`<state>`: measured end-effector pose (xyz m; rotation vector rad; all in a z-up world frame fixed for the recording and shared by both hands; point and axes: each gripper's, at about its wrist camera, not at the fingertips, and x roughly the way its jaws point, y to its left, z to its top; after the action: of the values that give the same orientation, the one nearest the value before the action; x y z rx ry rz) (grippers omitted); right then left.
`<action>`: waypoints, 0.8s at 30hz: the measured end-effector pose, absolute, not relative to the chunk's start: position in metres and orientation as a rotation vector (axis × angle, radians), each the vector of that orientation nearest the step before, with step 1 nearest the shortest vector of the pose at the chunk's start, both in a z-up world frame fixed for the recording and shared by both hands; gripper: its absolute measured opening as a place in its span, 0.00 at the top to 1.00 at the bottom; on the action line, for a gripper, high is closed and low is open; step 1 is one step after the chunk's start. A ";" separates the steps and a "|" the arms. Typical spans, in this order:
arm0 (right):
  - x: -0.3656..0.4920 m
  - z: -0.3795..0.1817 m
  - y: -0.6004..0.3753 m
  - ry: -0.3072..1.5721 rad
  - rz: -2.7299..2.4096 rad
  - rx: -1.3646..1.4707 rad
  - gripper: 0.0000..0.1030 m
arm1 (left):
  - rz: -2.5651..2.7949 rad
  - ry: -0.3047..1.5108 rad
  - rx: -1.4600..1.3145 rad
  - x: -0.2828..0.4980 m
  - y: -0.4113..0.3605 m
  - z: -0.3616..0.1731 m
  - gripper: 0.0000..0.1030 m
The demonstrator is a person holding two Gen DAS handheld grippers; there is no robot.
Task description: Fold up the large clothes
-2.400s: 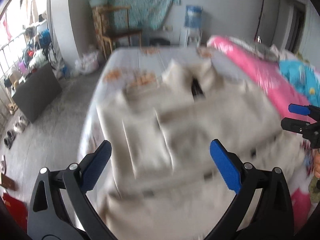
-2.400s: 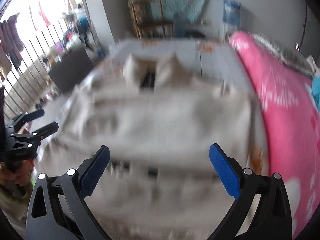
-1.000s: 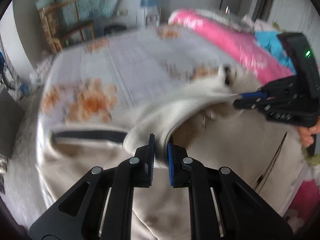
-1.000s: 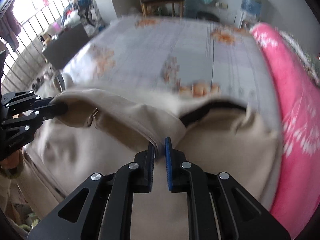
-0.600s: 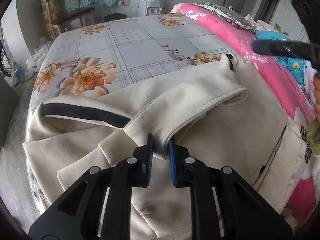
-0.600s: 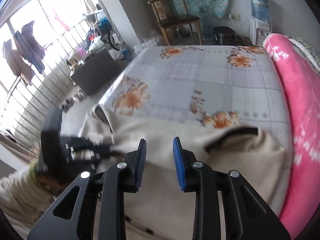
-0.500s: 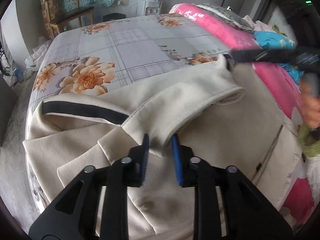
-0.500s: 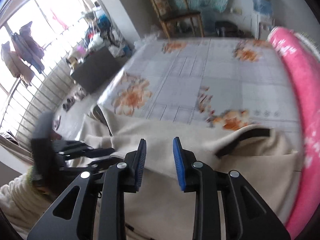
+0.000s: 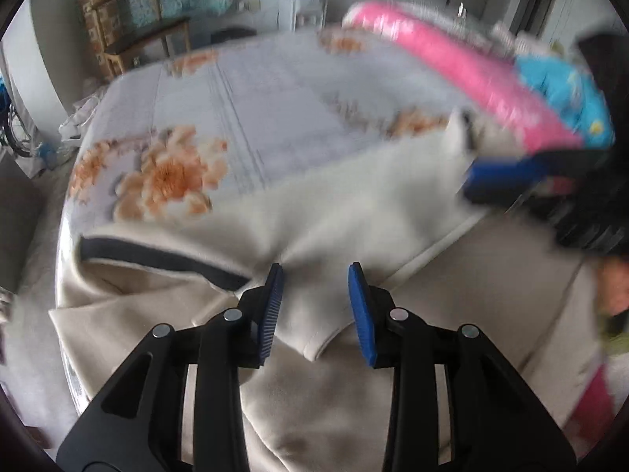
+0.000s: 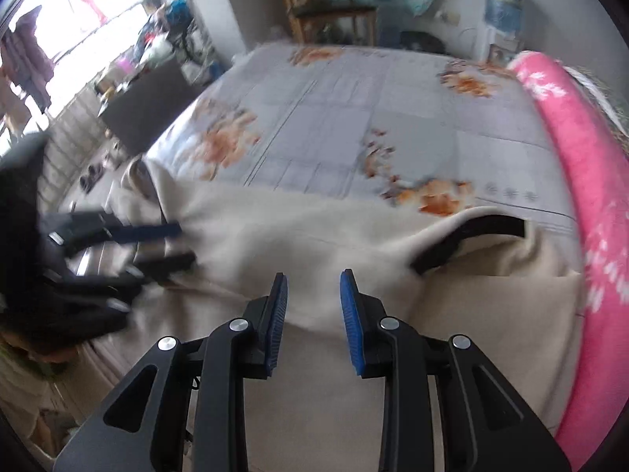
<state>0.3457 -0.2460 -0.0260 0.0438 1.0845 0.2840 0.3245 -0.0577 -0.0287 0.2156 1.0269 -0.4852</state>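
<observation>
Garment: a large cream coat (image 9: pixel 393 204) with a black-trimmed collar lies across the near end of the bed, folded over on itself; its upper layer runs as a broad band from one side of the bed to the other.
Collar trim: a black strip (image 10: pixel 468 240) shows at the right end of the fold in the right wrist view; a like strip shows at the left in the left wrist view.
Bed: a grey checked sheet (image 10: pixel 354 118) printed with orange flowers, bare beyond the coat.
Left gripper (image 9: pixel 316 308): blue-padded fingers stand apart and the jaws are opening — a corner of the folded cream cloth lies in the gap, and neither pad presses on it.
Right gripper (image 10: pixel 312 314): fingers likewise parted, not gripping; the folded edge of the coat passes under and between them, loose.
Cross views: each gripper appears, blurred, in the other's camera — the right one at the right edge over the coat's far corner, the left one at the left edge beside the fold.
Pink blanket (image 10: pixel 582 165): rolled along the right side of the bed, just beside the coat.
Wooden chair (image 9: pixel 129 35): against the far wall, well apart from the bed.
Water dispenser (image 10: pixel 499 15): at the far wall, its bottle blue.
</observation>
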 end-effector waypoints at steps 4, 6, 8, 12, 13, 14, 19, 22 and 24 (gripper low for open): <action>0.341 -0.053 -0.257 1.123 0.251 0.016 0.72 | -0.471 0.969 0.263 0.312 -0.060 -0.031 0.68; 0.339 -0.047 -0.260 1.138 0.230 0.039 0.70 | -0.471 0.997 0.230 0.312 -0.055 -0.028 0.68; 0.332 -0.036 -0.263 1.130 0.212 0.069 0.65 | -0.469 1.010 0.201 0.310 -0.049 -0.021 0.68; 0.303 -0.007 -0.269 1.081 0.209 0.080 0.52 | -0.436 0.957 0.186 0.289 -0.025 0.005 0.62; 0.293 -0.001 -0.270 1.073 0.211 0.077 0.50 | -0.430 0.949 0.168 0.281 -0.017 0.012 0.62; 0.281 0.006 -0.269 1.065 0.215 0.073 0.46 | -0.427 0.943 0.147 0.275 -0.008 0.017 0.61; 0.232 0.027 -0.256 1.017 0.277 0.073 0.29 | -0.407 0.912 0.009 0.227 0.045 0.037 0.57; 0.204 0.026 -0.242 1.003 0.331 0.092 0.23 | -0.400 0.901 -0.057 0.190 0.075 0.037 0.54; 0.185 0.017 -0.231 1.016 0.361 0.101 0.23 | -0.396 0.908 -0.090 0.168 0.089 0.031 0.54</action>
<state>0.1847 -0.2310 0.0174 0.1011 1.0162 0.3606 0.1685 0.0894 0.0312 -0.0901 0.9079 -0.3961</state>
